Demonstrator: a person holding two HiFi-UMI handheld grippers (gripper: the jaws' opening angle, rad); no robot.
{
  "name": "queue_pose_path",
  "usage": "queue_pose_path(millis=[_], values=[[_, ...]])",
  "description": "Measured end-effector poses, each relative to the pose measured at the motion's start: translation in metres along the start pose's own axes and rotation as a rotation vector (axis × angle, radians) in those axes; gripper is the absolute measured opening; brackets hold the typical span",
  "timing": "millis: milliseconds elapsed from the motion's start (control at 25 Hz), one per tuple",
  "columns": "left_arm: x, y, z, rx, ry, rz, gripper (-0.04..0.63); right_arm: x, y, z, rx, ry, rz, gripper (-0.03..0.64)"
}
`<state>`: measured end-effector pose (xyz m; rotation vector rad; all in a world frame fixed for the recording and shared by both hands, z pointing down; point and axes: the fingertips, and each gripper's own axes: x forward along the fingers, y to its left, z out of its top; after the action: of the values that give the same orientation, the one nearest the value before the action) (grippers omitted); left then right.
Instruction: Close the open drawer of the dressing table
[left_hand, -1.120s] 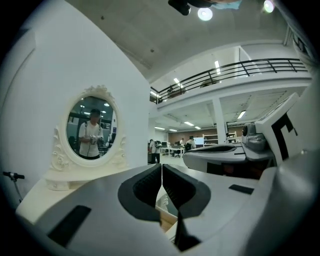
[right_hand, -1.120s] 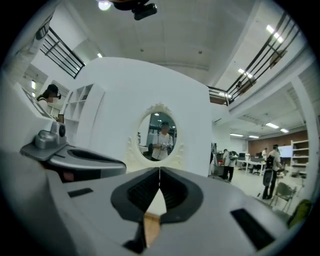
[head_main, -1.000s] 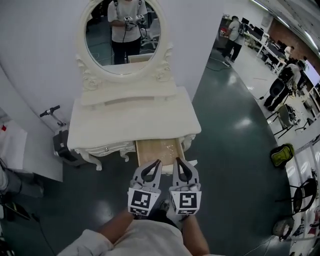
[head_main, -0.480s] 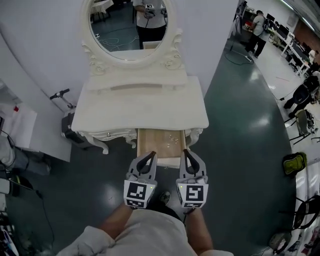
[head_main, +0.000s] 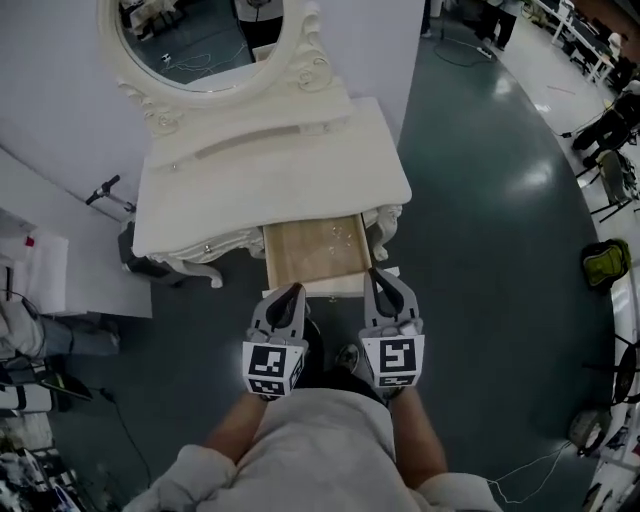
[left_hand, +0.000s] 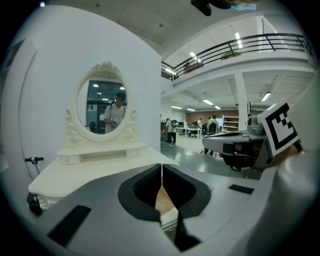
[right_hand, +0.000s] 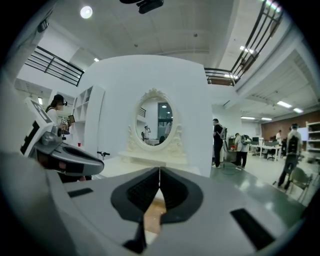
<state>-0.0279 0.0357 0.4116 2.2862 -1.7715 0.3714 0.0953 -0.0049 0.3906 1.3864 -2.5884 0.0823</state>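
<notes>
Left tool (head_main: 294, 291), right tool (head_main: 375, 273) over half-hidden drawer (head_main: 312, 250) front

- One white dressing table (head_main: 270, 185).
- One open drawer (head_main: 312, 252), sticking out under the front edge of the tabletop, toward its right corner.
- One oval mirror (head_main: 195, 45), standing at the back edge of the tabletop.
- One low shelf (head_main: 245, 140), along the same back edge under the mirror.
- Two grippers just in front of the drawer: one left gripper (head_main: 294, 290) and one right gripper (head_main: 375, 273).
- Two marker cubes, one on each gripper: (head_main: 272, 368) and (head_main: 392, 362).
- Some small clear bits (head_main: 338, 232) in the drawer's far right corner, too blurred to count.
- One green and yellow backpack (head_main: 601, 262) on the floor, well apart to the right.
</notes>
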Motion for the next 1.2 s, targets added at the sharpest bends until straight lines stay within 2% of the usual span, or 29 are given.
queue_pose_path(millis=[120,280,640,840,1000,1200], values=[[0.011,-0.006,-0.011,0.012,0.030,-0.023,0.013,0.001,0.002,-0.019,0.003,0.031,0.019,0.015],[0.019,-0.018,-0.041,0.054,0.109,-0.076,0.014,0.006,0.011,-0.049,-0.003,0.076,0.060,0.015],[0.033,-0.032,-0.099,0.067,0.269,-0.130,0.014,0.005,0.025,-0.119,0.057,0.207,0.105,0.015],[0.041,-0.034,-0.119,0.047,0.332,-0.143,0.014,0.003,0.035,-0.153,0.098,0.278,0.126,0.015],[0.045,-0.041,-0.141,0.061,0.367,-0.164,0.014,0.005,0.041,-0.186,0.138,0.335,0.125,0.015],[0.044,-0.028,-0.161,0.050,0.406,-0.135,0.014,0.012,0.062,-0.220,0.178,0.415,0.166,0.015]])
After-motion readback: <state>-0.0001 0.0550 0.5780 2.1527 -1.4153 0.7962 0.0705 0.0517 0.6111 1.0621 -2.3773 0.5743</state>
